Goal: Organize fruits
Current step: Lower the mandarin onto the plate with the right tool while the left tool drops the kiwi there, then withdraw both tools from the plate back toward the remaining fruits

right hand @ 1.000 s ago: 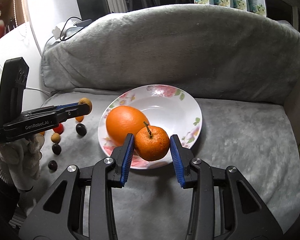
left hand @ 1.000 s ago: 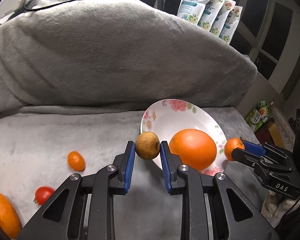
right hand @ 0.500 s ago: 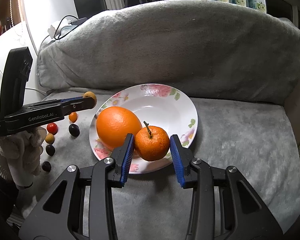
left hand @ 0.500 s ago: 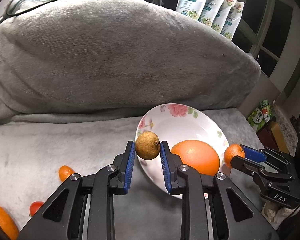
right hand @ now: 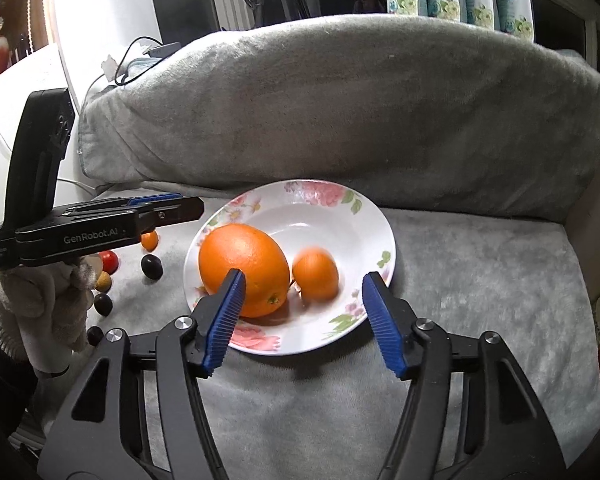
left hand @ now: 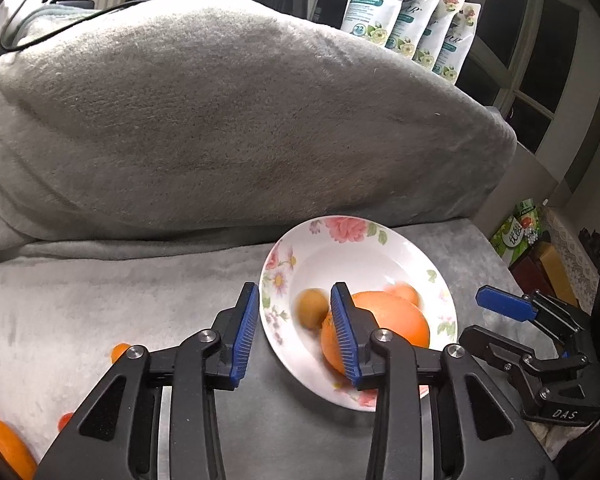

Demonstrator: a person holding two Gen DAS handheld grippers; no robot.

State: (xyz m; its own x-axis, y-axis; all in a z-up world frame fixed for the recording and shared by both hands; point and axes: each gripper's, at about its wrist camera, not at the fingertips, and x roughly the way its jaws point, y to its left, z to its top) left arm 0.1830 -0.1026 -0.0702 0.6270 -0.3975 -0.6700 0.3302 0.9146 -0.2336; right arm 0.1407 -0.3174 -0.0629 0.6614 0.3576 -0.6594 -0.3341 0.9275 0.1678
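Both grippers have just been opening and hold nothing: past the left gripper (left hand: 292, 332) fingers the small brown fruit (left hand: 313, 307), and between and beyond the right gripper (right hand: 302, 320) fingers the mandarin (right hand: 315, 275), look blurred inside the plate (right hand: 332, 204), so either may roll against the big orange (right hand: 244, 268) and bounce over the low rim.

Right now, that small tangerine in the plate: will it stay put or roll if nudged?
Likely rolls: the small tangerine is round and blurred, apparently in motion after the right gripper let go. The plate is dished, so it should settle toward the middle, against the big orange. Probably light, with an easily dented peel.
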